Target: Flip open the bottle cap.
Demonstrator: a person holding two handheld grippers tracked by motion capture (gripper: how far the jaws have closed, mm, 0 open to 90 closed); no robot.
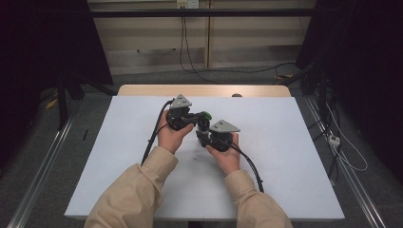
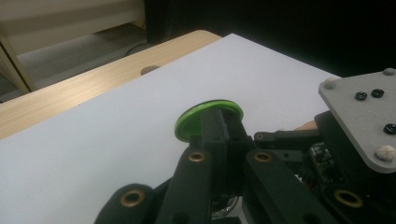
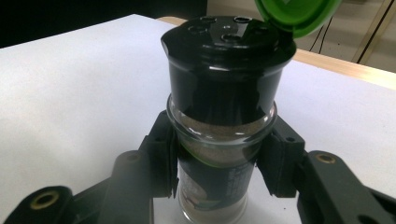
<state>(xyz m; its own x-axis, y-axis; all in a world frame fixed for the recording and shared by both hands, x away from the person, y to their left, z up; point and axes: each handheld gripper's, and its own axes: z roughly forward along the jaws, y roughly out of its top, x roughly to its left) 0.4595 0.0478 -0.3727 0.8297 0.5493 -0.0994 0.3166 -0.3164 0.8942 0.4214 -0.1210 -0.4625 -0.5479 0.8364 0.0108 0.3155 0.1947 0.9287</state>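
Note:
A glass spice jar [image 3: 222, 116] with brown powder and a black shaker cap [image 3: 229, 46] stands upright between the jaws of my right gripper [image 3: 219, 161], which is shut on its glass body. Its green flip lid [image 3: 296, 14] is swung open, up and back from the cap. My left gripper [image 2: 217, 126] is shut on that green lid [image 2: 191, 123], pinching its rim. From above, the left gripper [image 1: 200, 116] and the right gripper [image 1: 204, 132] meet at the jar [image 1: 203, 125] near the middle of the white board [image 1: 119, 156]. The right gripper's grey plate [image 2: 364, 116] sits close beside the left jaws.
The white board lies on a wooden table [image 1: 142, 90] with a round hole [image 1: 236, 95] near its far edge. Cables [image 1: 347, 152] and a power strip lie on the floor at the right. Dark curtains stand on both sides.

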